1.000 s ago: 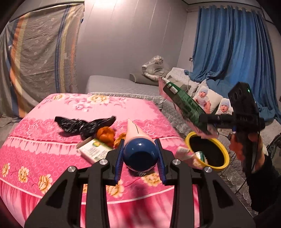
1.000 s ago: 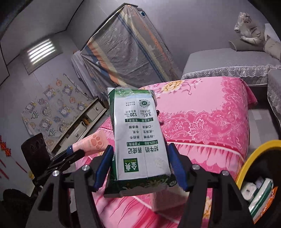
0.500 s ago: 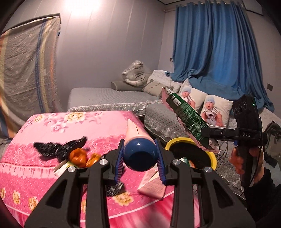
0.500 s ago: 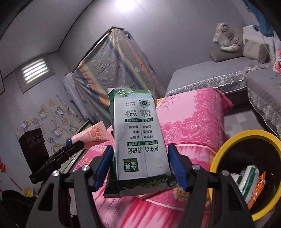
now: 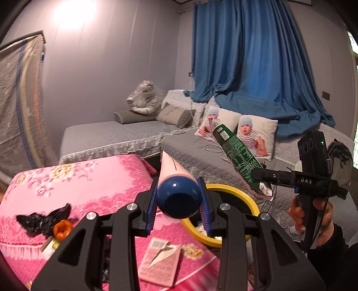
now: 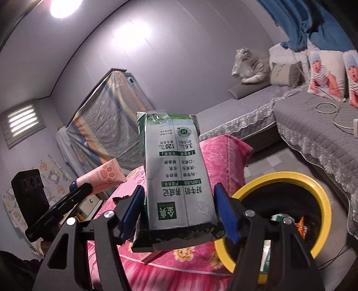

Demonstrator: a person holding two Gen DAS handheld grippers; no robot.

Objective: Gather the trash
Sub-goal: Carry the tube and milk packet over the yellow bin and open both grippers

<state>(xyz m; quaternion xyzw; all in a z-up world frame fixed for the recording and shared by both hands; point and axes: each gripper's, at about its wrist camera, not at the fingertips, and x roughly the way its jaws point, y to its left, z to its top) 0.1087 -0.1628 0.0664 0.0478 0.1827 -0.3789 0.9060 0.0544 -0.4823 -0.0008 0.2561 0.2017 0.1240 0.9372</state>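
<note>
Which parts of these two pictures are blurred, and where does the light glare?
Left wrist view: the pink bedspread and black bag are smeared by motion; a lamp glares on the wall, top left. Right wrist view: the milk carton is sharp, the bedspread below is streaked, and two ceiling glare spots show.

Pale grey walls [image 5: 116,67] fill the upper left of the left wrist view, lit by a bright glare of light [image 5: 73,11] near the top. A heavy blue curtain [image 5: 250,58] hangs at upper right. Below it a grey quilted sofa [image 5: 107,136] with lace trim carries grey cushions [image 5: 174,113], a plastic-wrapped plush tiger [image 5: 143,96] and two baby-print pillows [image 5: 257,134]. At far left stands furniture under a striped plastic-covered sheet [image 5: 18,107]. In the right wrist view, a louvred window [image 6: 22,122] glows at middle left and grey floor tiles [image 6: 275,162] show at centre right.
</note>
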